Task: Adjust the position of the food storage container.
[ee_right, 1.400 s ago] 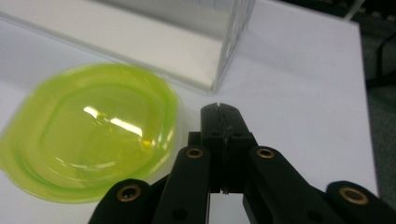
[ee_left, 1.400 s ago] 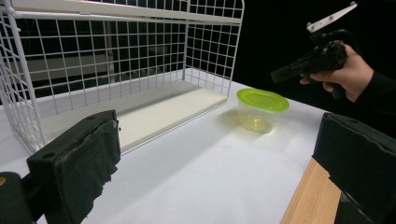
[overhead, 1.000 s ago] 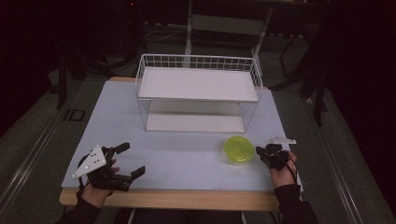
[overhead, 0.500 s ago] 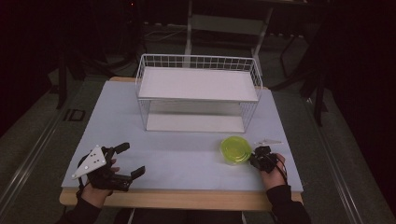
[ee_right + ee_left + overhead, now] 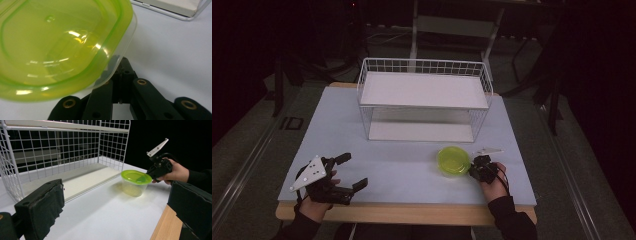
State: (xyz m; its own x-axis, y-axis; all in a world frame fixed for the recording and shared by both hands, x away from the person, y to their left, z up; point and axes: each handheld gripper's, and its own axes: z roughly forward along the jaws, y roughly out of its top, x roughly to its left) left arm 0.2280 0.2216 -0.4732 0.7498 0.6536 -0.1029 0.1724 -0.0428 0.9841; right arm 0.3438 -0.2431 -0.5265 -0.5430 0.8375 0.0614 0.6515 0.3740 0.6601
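The right hand-held gripper (image 5: 478,169) meets the lidded green plastic tub (image 5: 453,161), grip unclear, seemingly to lift it; the left hand-held gripper (image 5: 347,172) rests released.

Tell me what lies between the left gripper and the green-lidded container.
Nothing: in the high view only bare white tabletop lies between the left gripper and the green-lidded container.

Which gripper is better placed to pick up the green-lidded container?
Right, probably: the right gripper is already at the container, while the left gripper sits open across the table.
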